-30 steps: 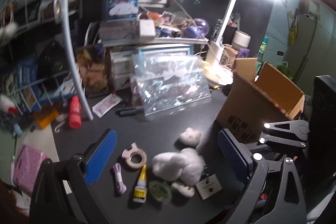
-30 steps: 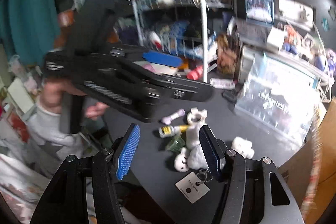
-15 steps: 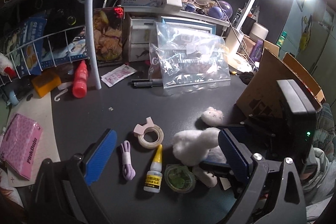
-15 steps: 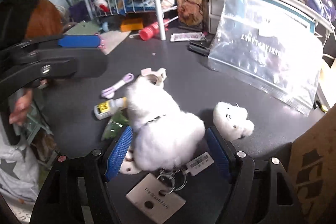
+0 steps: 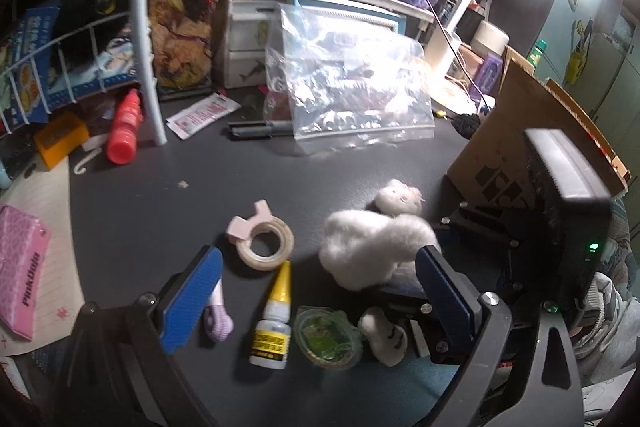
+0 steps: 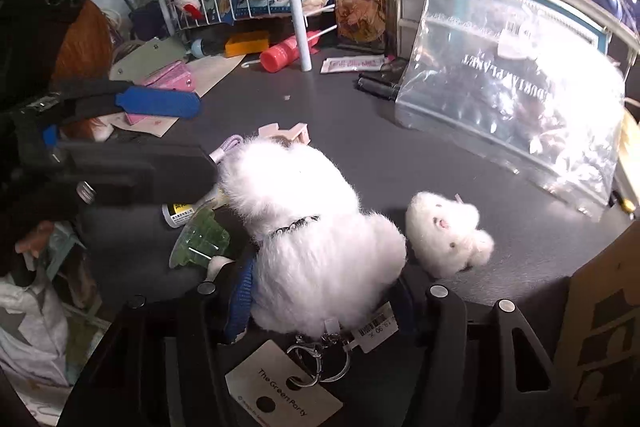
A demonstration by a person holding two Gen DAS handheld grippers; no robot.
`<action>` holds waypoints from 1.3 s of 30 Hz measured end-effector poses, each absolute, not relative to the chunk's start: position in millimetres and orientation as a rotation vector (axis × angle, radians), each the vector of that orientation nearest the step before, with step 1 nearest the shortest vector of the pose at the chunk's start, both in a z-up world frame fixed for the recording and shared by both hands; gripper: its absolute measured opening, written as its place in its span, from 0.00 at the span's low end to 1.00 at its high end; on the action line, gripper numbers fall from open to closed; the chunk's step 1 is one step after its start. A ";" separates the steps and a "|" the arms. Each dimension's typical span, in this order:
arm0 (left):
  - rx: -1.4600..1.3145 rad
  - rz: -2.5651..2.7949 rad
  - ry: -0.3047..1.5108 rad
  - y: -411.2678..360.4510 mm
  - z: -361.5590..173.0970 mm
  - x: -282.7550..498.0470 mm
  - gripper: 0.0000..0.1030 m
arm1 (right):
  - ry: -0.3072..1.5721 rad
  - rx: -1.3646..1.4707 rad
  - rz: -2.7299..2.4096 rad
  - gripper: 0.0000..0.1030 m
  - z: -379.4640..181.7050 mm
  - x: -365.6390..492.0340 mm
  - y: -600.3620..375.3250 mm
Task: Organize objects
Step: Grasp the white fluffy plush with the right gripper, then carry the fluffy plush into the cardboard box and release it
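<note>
A large white plush toy (image 6: 312,227) with a keyring and card tag lies on the dark desk (image 6: 352,131). My right gripper (image 6: 324,303) is around its lower half, jaws closing, and both pads press into the fur. A small white plush (image 6: 444,231) lies just to the right of it. In the left wrist view my left gripper (image 5: 318,293) stands open low over a glue bottle (image 5: 274,323), a green tub (image 5: 326,333) and a purple cord (image 5: 218,319). A tape roll (image 5: 262,239) lies just beyond them. The large plush (image 5: 372,247) sits by its right finger.
A clear zip bag (image 5: 348,95) leans against drawers at the back, with two pens (image 5: 256,129) in front. A cardboard box (image 5: 500,131) stands at the right. A white wire rack (image 5: 148,27), a red bottle (image 5: 124,127) and a pink packet (image 5: 20,267) crowd the left.
Both grippers have sunk toward the desk. The right gripper came down around the large plush and its jaws have narrowed onto it. The left gripper now hangs over the glue bottle.
</note>
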State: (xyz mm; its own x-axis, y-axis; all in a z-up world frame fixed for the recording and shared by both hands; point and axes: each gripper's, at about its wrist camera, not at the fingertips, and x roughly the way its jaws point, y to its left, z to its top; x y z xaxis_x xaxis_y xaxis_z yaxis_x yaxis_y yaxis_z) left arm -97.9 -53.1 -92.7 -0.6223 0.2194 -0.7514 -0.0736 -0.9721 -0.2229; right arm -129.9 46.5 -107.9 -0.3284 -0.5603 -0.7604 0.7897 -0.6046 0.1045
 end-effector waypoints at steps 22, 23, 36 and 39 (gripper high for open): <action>-1.012 2.600 -0.278 -23.0 -28.0 -83.0 0.70 | 0.376 0.791 -2.031 0.52 -14.0 -95.8 47.1; -1.005 2.604 -0.276 -23.7 -24.8 -81.9 0.70 | 0.379 0.787 -2.031 0.52 -9.2 -94.5 46.8; -0.876 2.593 -0.162 2.7 63.0 -91.0 0.69 | 0.418 0.699 -2.111 0.52 73.8 -92.8 72.3; -0.874 2.565 -0.140 17.5 75.0 -102.5 0.69 | 0.417 0.693 -2.142 0.52 85.8 -98.8 87.5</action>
